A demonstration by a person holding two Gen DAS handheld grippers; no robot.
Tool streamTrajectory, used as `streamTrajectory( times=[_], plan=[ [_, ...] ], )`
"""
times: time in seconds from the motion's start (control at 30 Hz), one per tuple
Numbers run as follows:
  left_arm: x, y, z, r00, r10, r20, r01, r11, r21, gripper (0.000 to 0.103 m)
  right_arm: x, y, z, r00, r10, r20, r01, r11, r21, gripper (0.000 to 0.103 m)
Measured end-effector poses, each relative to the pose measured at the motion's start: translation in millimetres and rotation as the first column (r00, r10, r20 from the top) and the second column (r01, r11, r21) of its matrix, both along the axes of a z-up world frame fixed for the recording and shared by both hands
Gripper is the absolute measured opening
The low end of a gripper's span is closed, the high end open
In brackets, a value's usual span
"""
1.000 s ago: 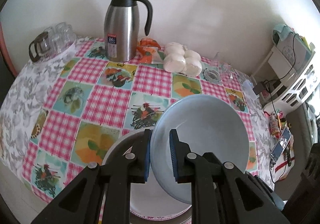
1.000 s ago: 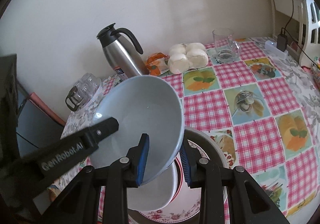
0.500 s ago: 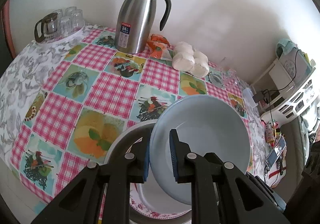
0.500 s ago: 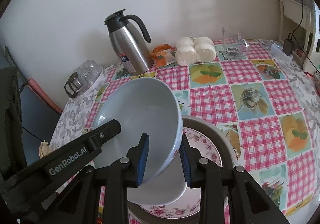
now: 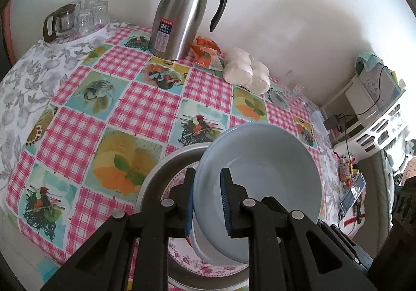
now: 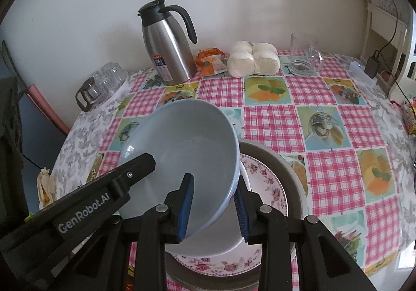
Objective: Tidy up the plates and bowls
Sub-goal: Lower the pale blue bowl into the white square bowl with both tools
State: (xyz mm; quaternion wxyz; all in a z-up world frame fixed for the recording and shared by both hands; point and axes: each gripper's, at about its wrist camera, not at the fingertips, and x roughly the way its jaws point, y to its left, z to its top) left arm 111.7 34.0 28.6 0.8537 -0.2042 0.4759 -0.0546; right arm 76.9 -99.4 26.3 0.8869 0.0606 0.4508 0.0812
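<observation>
Bowl (image 5: 262, 174), glazed, rigid, breakable, slippery: pinched at opposite rims by left tool (image 5: 206, 197) and right tool (image 6: 213, 206).

Two grippers: the left gripper (image 5: 206, 200) and the right gripper (image 6: 214, 206). Two bowls: a pale blue bowl (image 6: 182, 150) and a white bowl (image 6: 221, 239) under it. One floral plate (image 6: 265, 182), one grey basin (image 6: 286, 171). One steel thermos jug (image 6: 169, 49) by the table's far edge, one glass mug (image 6: 304, 54), four white buns (image 6: 252, 59), one orange packet (image 6: 210, 59), one glass teapot (image 5: 58, 22) at the far left corner with about three small glasses (image 5: 91, 11).
</observation>
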Motion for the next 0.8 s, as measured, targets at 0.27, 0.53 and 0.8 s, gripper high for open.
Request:
streamTrajectory(
  times=[0.27, 0.53, 0.8],
  plan=[
    [-5.9, 0.1, 5.6, 1.000, -0.022, 0.017, 0.022, 1.000, -0.019, 0.018, -8.5, 2.4, 2.6, 1.000, 0.005, -0.004, -0.005, 1.000, -0.023, 0.035],
    [-13.9, -7.0, 7.8, 0.999, -0.045, 0.021, 0.045, 0.999, -0.011, 0.018, -15.0, -2.5, 3.4, 1.000, 0.000, -0.018, 0.000, 1.000, -0.026, 0.035],
    [-15.8, -13.9, 2.0, 0.998, -0.059, 0.006, 0.059, 0.998, 0.001, 0.018, -15.3, -4.0, -1.0, 0.999, -0.007, -0.039, 0.006, 0.999, -0.046, 0.035]
  ],
)
